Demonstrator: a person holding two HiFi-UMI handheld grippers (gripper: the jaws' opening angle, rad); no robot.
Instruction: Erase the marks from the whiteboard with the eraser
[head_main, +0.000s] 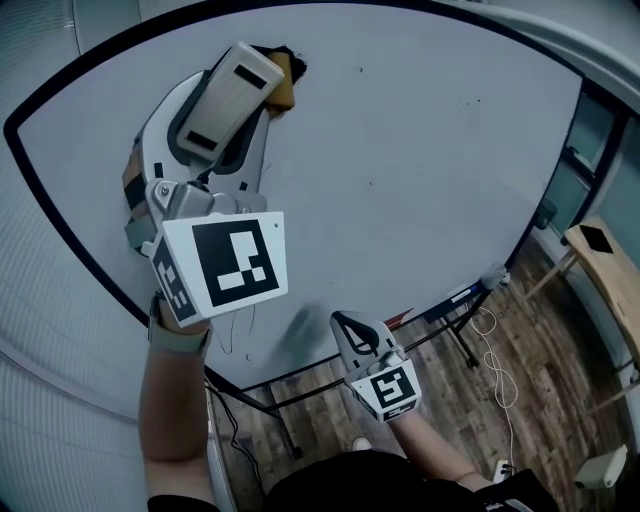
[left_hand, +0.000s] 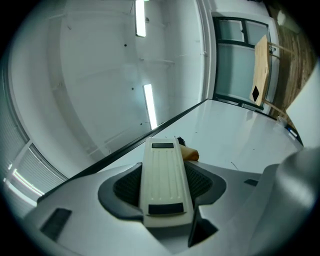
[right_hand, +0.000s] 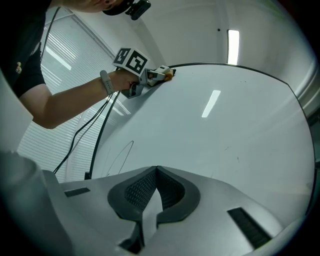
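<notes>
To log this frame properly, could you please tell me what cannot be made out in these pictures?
- Head view: the eraser and left gripper cover where it meets the whiteboard.
- Head and left gripper views: the dark mark beside the eraser is partly covered, so its extent is unclear.
- Head view: the specks are too small to tell ink from dirt.

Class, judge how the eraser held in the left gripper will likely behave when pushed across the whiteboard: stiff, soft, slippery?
The eraser has a ribbed, rigid-looking shell, so it probably won't flex in the left gripper. Its tan pad looks soft and should glide on the smooth whiteboard.
</notes>
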